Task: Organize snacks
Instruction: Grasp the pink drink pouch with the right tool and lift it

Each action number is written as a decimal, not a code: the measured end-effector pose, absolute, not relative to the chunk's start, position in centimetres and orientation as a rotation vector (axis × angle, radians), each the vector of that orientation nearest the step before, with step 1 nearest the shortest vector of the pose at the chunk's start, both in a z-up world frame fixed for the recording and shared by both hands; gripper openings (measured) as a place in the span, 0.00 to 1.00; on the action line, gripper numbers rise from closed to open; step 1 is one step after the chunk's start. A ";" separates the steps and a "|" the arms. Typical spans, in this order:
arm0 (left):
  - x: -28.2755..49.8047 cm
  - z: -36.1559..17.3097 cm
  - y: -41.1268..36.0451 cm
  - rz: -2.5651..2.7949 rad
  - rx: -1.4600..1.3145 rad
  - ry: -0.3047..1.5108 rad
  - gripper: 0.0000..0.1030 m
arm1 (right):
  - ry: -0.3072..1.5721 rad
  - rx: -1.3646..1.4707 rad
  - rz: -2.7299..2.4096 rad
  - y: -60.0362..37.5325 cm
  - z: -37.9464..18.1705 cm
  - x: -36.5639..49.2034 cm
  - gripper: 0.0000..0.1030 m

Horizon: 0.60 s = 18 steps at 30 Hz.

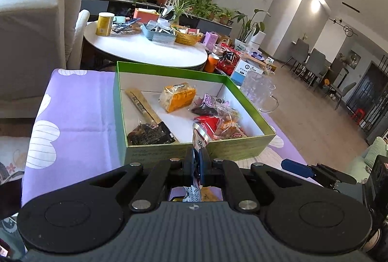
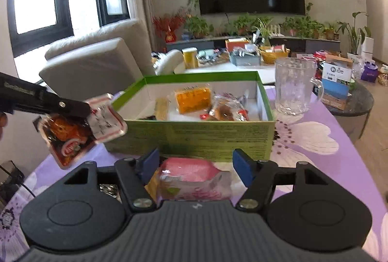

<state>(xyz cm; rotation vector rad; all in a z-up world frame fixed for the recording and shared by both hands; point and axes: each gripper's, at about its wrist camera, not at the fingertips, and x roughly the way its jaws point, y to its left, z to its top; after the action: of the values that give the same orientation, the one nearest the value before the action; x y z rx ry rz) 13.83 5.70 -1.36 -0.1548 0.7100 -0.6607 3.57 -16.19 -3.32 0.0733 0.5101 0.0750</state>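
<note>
1. Nearest the right wrist camera, the right gripper [image 2: 195, 162] has its jaws spread wide around a pink snack packet [image 2: 194, 177] lying on the desk's purple floral cloth [image 2: 315, 165]; the blue pads stand apart from it on both sides, and the packet is motion-blurred, its print unreadable.
2. Just beyond it stands the green box [image 2: 194, 135], its near wall hiding the lower parts of the snacks inside.
3. Only the left gripper [image 1: 197, 157] shows its jaws nearly together, pinching a red-and-white sachet [image 2: 80, 126]; from its own camera the sachet is seen edge-on, mostly hidden by the fingers, while the right wrist view shows it hanging in the air left of the box.
4. Inside the box lie an orange packet [image 1: 178, 97], a long tan stick [image 1: 141, 104] and a dark wrapper [image 1: 150, 133].
5. Right of the box, a glass mug [image 2: 294, 87] stands upright.
</note>
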 end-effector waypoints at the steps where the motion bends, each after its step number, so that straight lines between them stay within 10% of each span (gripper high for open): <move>1: 13.8 -1.5 5.8 -0.658 -0.157 0.714 0.04 | 0.511 0.079 0.059 -16.4 -3.5 3.6 0.51; 18: 13.7 -1.9 5.7 -0.635 -0.143 0.741 0.04 | 0.651 0.111 0.090 -16.4 -7.4 3.4 0.51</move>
<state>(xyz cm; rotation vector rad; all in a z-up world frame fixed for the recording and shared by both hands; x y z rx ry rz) 13.71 5.72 -1.90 -0.1432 0.7407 -0.6346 3.45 -16.37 -7.43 0.1111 0.6511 0.0898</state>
